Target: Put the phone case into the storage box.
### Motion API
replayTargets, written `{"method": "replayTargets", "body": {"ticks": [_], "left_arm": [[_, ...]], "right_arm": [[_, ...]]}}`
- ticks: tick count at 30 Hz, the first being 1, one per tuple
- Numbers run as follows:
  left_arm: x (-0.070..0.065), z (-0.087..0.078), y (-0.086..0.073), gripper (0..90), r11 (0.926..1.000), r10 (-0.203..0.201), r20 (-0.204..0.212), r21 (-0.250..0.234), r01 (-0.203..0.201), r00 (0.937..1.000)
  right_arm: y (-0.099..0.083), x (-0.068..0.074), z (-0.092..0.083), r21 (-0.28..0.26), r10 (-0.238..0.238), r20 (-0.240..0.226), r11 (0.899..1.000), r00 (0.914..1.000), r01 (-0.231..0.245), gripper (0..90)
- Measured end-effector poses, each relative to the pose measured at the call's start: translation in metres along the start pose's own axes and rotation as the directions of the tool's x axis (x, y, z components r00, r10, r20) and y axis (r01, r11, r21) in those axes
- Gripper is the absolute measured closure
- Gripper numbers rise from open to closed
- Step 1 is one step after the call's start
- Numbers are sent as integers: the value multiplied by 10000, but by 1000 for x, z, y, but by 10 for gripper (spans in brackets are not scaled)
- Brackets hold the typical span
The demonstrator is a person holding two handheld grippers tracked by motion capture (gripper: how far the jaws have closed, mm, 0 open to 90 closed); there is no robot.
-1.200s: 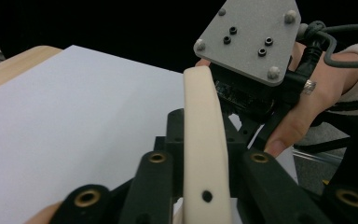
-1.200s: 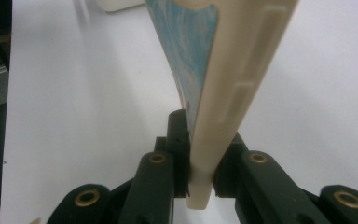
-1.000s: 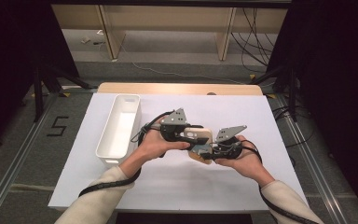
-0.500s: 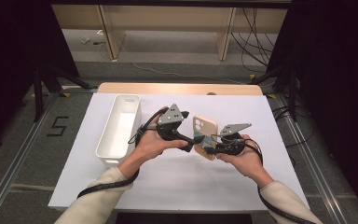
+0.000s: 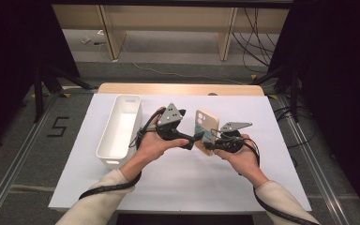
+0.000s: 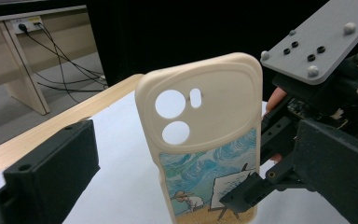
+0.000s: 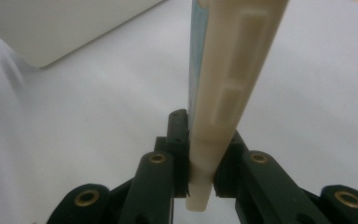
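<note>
phone case up off the table, pinched at its lower edge by the right gripper (image 5: 212, 143)

the cream phone case (image 5: 205, 130) stands upright above the white table (image 5: 262, 122), painted back facing the left gripper (image 5: 193, 140), right jaws clamped on its bottom edge. left jaws sit apart, one either side of the case, not touching. white bin (image 5: 119, 129) rests off to the left.

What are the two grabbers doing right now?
Left gripper: open, holding nothing.
Right gripper: shut on the phone case, held upright.
</note>
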State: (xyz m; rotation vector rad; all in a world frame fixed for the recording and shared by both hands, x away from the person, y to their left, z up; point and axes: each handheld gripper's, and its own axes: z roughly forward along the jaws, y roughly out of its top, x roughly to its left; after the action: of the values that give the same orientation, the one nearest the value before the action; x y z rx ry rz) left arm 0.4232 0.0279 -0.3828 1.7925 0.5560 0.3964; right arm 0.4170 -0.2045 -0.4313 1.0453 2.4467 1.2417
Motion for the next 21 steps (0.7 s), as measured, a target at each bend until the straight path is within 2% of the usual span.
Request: {"method": "replayTargets", "body": {"ticks": [6,11,14,21], "left_arm": [[-4,8,-2,0,9997,217,-302,120,-214,9993],[-5,15,-2,0,10000,-33,-437,40,35,9990],[-4,19,-2,0,9994,-341,-457,-113,336,9984],[-8,24,2,0,9987,-439,-469,-265,427,9979]], "right_arm": [[0,3,3,42,3,-1,10000,10000,-3,804],[0,4,2,40,55,-10,10000,10000,-55,804],[0,4,3,10,38,9,10000,10000,-38,804],[-1,5,4,39,41,47,10000,10000,-41,804]]}}
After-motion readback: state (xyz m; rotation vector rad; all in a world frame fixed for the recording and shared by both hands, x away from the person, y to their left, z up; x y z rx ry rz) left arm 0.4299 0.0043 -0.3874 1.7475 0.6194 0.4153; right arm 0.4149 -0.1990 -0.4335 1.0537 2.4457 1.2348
